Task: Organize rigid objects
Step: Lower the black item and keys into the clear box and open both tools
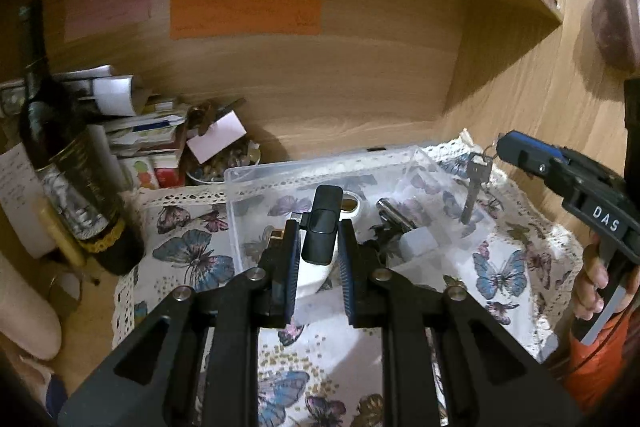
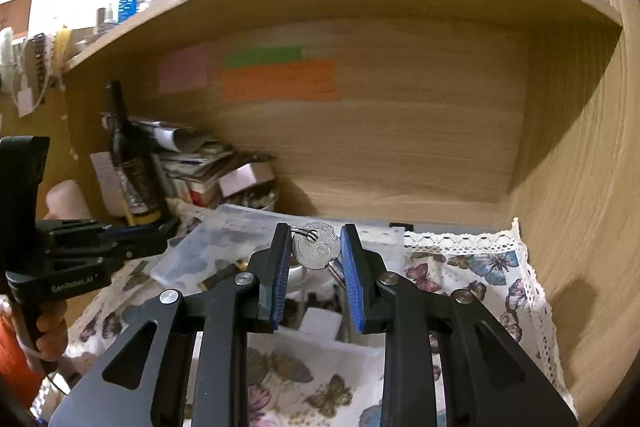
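— What does the left gripper [image 1: 318, 227] have?

— Its two blue pads are closed on a small black clip-shaped device [image 1: 322, 227], with a white part under it. It holds this over the near wall of the clear plastic box [image 1: 248, 183].

— And the right gripper [image 2: 316, 247]?

— It is narrowed on the round head of a silver key [image 2: 316, 250]. From the left camera, the key [image 1: 474, 187] hangs down from the fingertips, over the right side of the box, and I think it does not touch the bottom.

— What lies in the box?

— A white roll of tape [image 1: 350, 205], a dark metal piece [image 1: 394, 213] and a pale block [image 1: 418, 243]. The box stands on a cloth with butterflies [image 1: 188, 251], inside a wooden shelf.

— Something beside it?

— At the left, a dark bottle [image 1: 60, 155] and a pile of papers [image 1: 136, 123]. On the back wall, one orange note [image 1: 244, 15] and one green.
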The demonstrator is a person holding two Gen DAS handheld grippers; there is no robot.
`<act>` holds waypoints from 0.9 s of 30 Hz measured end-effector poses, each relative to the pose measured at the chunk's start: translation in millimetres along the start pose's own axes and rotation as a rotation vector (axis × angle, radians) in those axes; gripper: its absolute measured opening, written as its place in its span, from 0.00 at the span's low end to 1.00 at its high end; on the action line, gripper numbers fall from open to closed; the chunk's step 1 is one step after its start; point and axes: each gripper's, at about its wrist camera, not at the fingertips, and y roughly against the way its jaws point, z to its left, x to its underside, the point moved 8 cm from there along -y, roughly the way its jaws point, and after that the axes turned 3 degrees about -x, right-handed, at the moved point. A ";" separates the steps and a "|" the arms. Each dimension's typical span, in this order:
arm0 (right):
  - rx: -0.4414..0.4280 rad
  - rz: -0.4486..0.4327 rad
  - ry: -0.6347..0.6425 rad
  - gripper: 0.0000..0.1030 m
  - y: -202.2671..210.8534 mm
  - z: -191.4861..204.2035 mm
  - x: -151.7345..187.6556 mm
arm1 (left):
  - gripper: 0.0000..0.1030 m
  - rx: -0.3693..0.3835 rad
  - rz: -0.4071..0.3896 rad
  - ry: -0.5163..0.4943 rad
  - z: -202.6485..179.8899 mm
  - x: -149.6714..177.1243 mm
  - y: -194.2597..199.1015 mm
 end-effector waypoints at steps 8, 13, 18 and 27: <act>0.022 0.109 -0.029 0.22 -37.4 -20.2 27.1 | 0.18 0.015 0.125 -0.039 -10.6 14.7 -53.6; 0.040 0.175 -0.043 0.22 -55.8 -31.2 43.6 | 0.18 0.024 0.179 -0.044 -14.3 23.8 -73.6; 0.024 0.226 -0.064 0.23 -67.3 -33.2 54.4 | 0.18 0.025 0.190 -0.042 -15.3 25.4 -76.2; 0.016 0.189 -0.067 0.33 -50.9 -25.6 42.3 | 0.28 0.001 0.131 -0.046 -13.9 13.2 -54.5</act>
